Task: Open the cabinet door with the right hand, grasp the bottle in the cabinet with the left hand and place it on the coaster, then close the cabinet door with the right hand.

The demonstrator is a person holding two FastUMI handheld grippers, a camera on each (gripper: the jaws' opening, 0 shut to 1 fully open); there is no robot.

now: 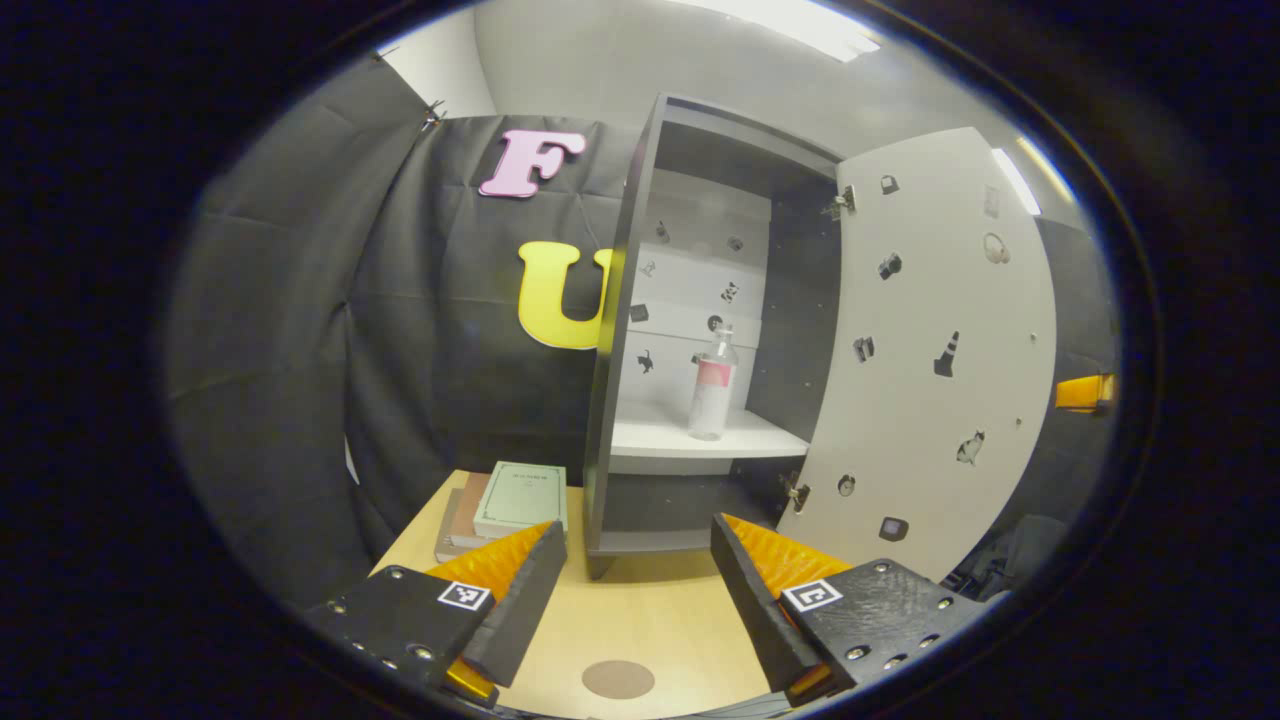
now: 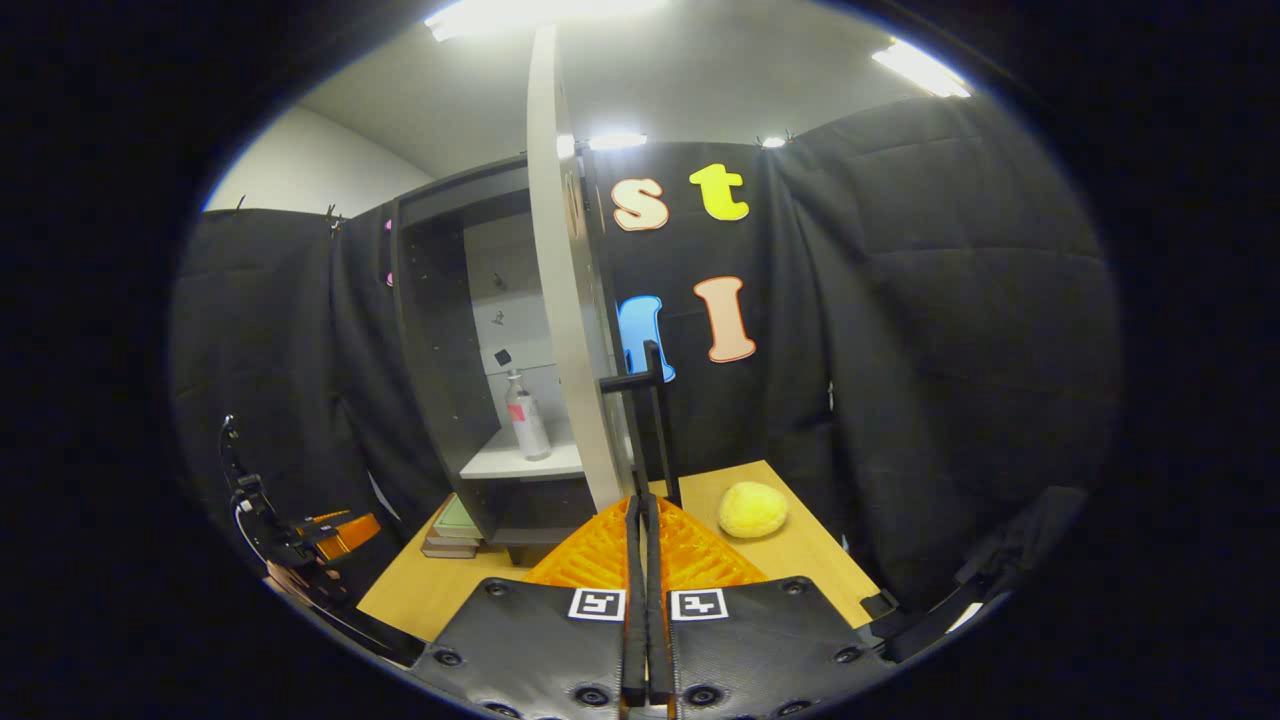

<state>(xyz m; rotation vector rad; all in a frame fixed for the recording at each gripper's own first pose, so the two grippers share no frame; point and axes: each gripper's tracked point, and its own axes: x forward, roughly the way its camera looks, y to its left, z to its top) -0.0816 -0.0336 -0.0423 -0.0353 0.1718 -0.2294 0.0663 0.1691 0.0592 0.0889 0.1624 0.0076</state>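
Left gripper (image 1: 637, 570) gapes empty, low in frame; door (image 1: 930, 350) open. Next: reach for bottle (image 1: 712, 385), centre shelf. Right gripper (image 2: 640, 540) closed.

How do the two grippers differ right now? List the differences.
The left gripper has its fingers spread wide apart; the right gripper has its fingers pressed together with nothing between them. The left gripper faces the open cabinet and the bottle; the right gripper sits below the door handle, at the door's edge. Both hover above the table.
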